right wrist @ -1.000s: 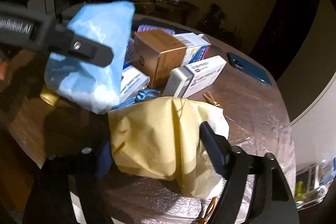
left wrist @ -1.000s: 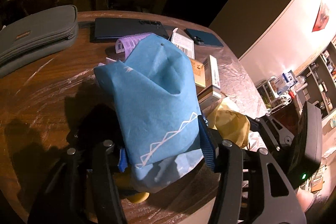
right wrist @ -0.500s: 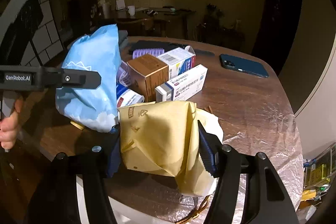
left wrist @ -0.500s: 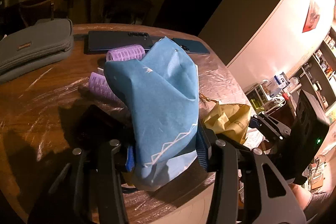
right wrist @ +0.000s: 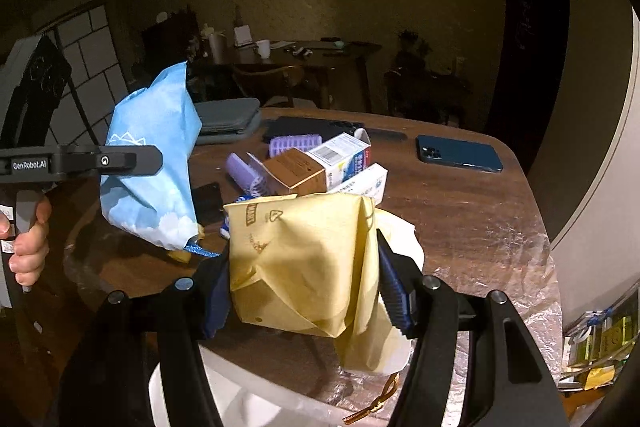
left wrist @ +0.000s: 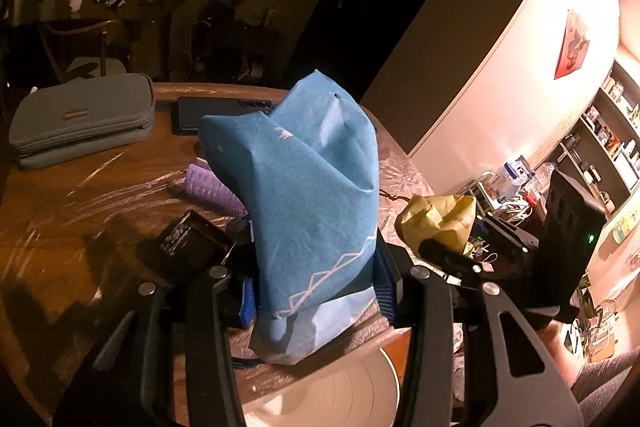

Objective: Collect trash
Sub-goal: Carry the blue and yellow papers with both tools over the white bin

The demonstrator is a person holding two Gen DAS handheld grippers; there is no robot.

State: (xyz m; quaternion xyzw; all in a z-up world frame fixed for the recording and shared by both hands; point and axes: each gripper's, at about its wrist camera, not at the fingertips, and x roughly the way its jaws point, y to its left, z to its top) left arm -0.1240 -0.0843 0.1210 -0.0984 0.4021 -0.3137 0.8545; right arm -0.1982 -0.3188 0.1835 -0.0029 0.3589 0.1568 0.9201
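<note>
While bin (right wrist: 256,403) sits below, wrappers gripped

The right gripper (right wrist: 306,301) squeezes a crinkled yellow paper bag (right wrist: 304,263) between its two fingers; the bag hangs over the near edge of the brown table (right wrist: 460,219); on the left side the left gripper (right wrist: 120,159) pinches a blue bag (right wrist: 154,163) up in the air; a hand (right wrist: 28,243) grips its handle; behind the yellow bag sit small boxes (right wrist: 320,167), purple hair rollers (right wrist: 246,167) and a blue phone (right wrist: 458,153); a white bin (right wrist: 240,399) shows below the table edge.
</note>
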